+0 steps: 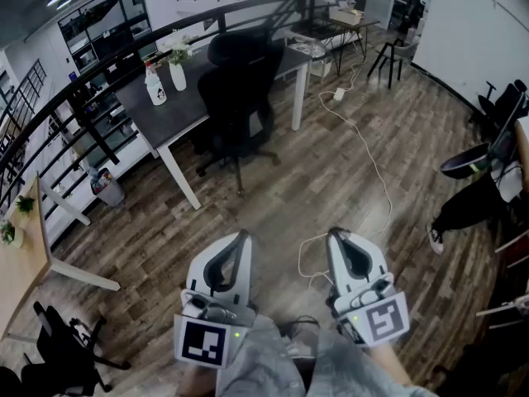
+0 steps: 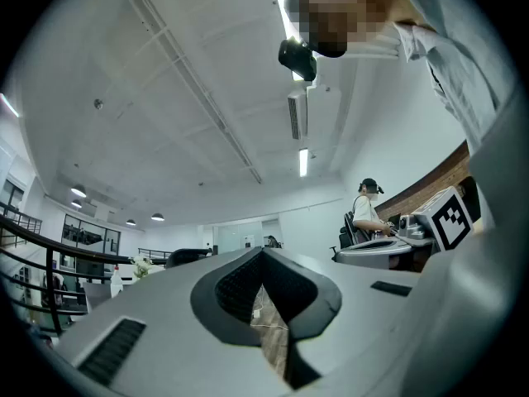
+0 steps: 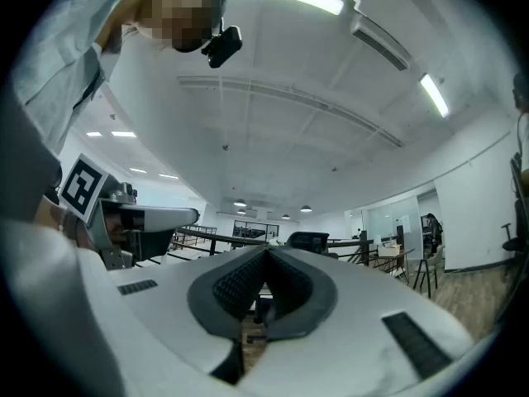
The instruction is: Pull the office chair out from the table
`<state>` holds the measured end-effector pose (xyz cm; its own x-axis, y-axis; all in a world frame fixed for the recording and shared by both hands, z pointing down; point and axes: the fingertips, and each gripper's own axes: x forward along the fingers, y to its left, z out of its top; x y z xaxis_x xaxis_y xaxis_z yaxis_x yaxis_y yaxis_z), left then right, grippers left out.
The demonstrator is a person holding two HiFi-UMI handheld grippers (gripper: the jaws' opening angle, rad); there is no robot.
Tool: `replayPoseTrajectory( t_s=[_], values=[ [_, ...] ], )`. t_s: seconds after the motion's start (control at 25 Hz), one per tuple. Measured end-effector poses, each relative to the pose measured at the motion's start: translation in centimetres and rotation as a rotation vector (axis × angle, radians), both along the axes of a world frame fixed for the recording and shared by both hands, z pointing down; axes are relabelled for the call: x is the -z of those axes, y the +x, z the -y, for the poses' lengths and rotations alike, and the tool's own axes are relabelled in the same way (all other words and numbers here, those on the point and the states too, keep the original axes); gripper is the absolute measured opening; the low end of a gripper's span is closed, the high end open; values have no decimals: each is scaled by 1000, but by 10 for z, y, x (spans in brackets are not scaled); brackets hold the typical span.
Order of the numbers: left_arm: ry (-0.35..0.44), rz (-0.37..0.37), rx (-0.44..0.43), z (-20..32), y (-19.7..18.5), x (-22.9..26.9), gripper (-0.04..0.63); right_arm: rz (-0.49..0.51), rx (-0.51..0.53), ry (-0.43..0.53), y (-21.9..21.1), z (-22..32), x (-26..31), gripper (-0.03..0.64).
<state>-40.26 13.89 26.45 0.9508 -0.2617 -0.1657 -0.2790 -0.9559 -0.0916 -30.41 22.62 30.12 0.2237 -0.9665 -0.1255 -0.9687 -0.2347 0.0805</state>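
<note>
A black office chair (image 1: 240, 93) with a headrest stands pushed in against the near edge of a dark table (image 1: 169, 110) with white legs, well ahead of me in the head view. Its top shows far off in the right gripper view as the chair (image 3: 309, 240). My left gripper (image 1: 243, 236) and right gripper (image 1: 334, 234) are held low and close to my body, side by side, far short of the chair. Both are shut with nothing between the jaws. In the gripper views the left gripper (image 2: 263, 251) and the right gripper (image 3: 266, 251) tilt slightly upward toward the ceiling.
On the table stand a white spray bottle (image 1: 154, 86) and a vase with flowers (image 1: 177, 66). A white cable (image 1: 364, 151) runs across the wooden floor. A black railing (image 1: 58, 106) lines the left. Another black chair (image 1: 62, 350) sits lower left; a seated person's leg (image 1: 463, 209) at right.
</note>
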Motion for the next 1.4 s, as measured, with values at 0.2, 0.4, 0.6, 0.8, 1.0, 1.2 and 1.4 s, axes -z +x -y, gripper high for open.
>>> replayPoseTrajectory(
  t_s=[0.2, 0.4, 0.6, 0.8, 1.0, 1.2, 1.4],
  values=[
    [-7, 5, -4, 0, -5, -4, 2, 12, 1, -7, -5, 3, -1, -3],
    [-5, 7, -2, 5, -13, -5, 2, 23, 2, -15, -12, 10, -4, -3],
    [-5, 14, 0, 12, -18, -9, 2, 48, -2, -14, -14, 18, -7, -3],
    [-15, 15, -5, 18, -26, -14, 2, 46, -14, -21, -22, 21, -11, -3],
    [-28, 18, -2, 20, -27, -18, 2, 55, -24, -33, -21, 17, -17, -3],
    [-39, 29, 2, 22, -23, -19, 2, 62, -30, -47, -11, 17, -20, -3],
    [-43, 30, 12, 34, -10, -21, 2, 65, -17, -54, 1, 30, -21, -3]
  ],
)
